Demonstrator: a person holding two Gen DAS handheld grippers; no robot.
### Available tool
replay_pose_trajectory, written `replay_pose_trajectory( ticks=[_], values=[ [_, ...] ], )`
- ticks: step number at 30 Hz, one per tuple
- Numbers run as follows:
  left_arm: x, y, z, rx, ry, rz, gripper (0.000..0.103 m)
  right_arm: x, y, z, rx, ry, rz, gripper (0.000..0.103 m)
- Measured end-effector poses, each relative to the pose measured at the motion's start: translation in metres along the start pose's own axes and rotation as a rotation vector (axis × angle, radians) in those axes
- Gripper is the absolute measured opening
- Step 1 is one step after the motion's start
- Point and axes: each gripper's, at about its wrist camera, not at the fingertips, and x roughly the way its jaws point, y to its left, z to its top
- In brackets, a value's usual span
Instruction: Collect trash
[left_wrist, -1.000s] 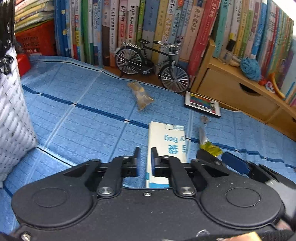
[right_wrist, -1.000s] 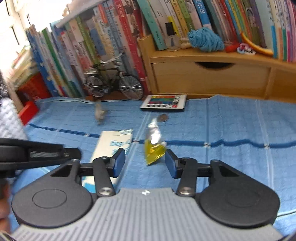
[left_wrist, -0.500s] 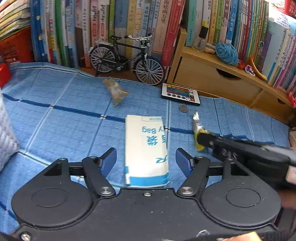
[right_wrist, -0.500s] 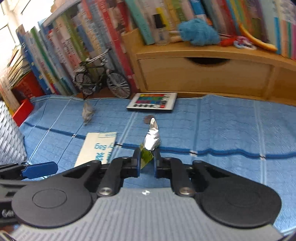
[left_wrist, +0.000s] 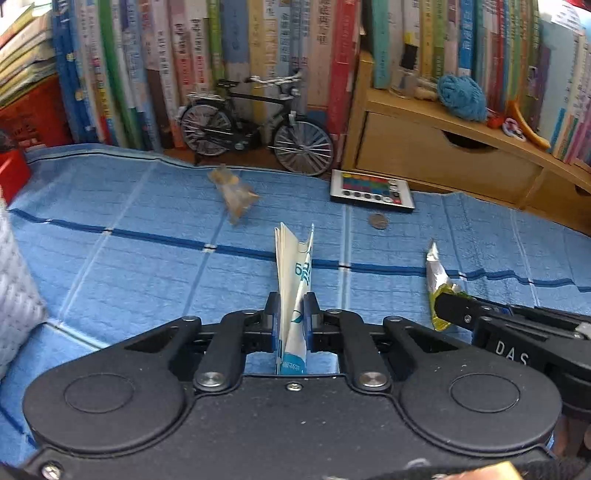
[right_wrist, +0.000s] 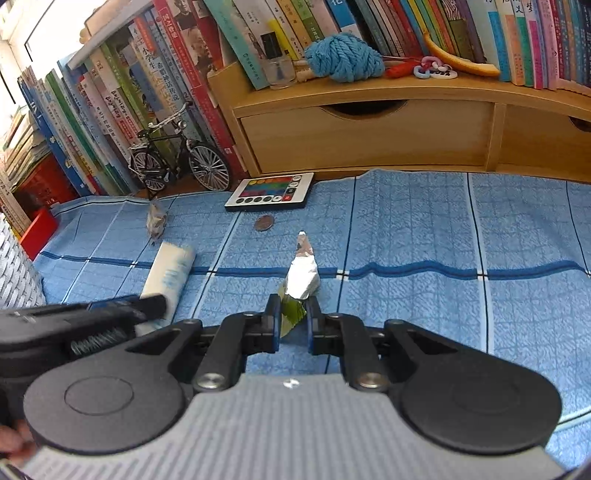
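Observation:
My left gripper (left_wrist: 291, 306) is shut on a white and blue paper packet (left_wrist: 295, 258), which is pinched into an upright fold between the pads on the blue cloth (left_wrist: 129, 258). My right gripper (right_wrist: 291, 310) is shut on the yellow end of a silver and yellow wrapper (right_wrist: 301, 277), whose silver tip points away. The right wrist view shows the packet (right_wrist: 170, 273) to the left. In the left wrist view the wrapper (left_wrist: 434, 273) stands at the right. A crumpled brownish clear wrapper (left_wrist: 234, 195) lies loose further back.
A white woven basket (left_wrist: 14, 295) stands at the left edge. Behind the cloth are a model bicycle (left_wrist: 255, 125), a remote (left_wrist: 371, 186), a coin (left_wrist: 378, 221), a row of books and a wooden drawer shelf (right_wrist: 369, 136). A red crate (left_wrist: 33, 114) sits far left.
My left gripper opened around the flat packet, then shut and folded it upright. My right gripper closed on the silver and yellow wrapper and still holds it.

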Motion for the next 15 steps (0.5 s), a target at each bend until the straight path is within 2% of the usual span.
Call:
replay_pose_trajectory(
  ticks=[5,10,15],
  values=[
    [-0.014,0.008,0.003,-0.034,0.008,0.006,0.011,-0.008,0.009,0.001,-0.001,-0.009,0.019,0.017],
    [-0.047,0.012,0.009,-0.033,-0.023,0.010,0.011,-0.024,0.021,0.003,-0.021,-0.024,0.040,0.017],
    [-0.084,0.018,0.017,-0.045,-0.021,0.019,0.011,-0.052,0.036,0.008,-0.045,-0.064,0.055,0.017]
  ],
)
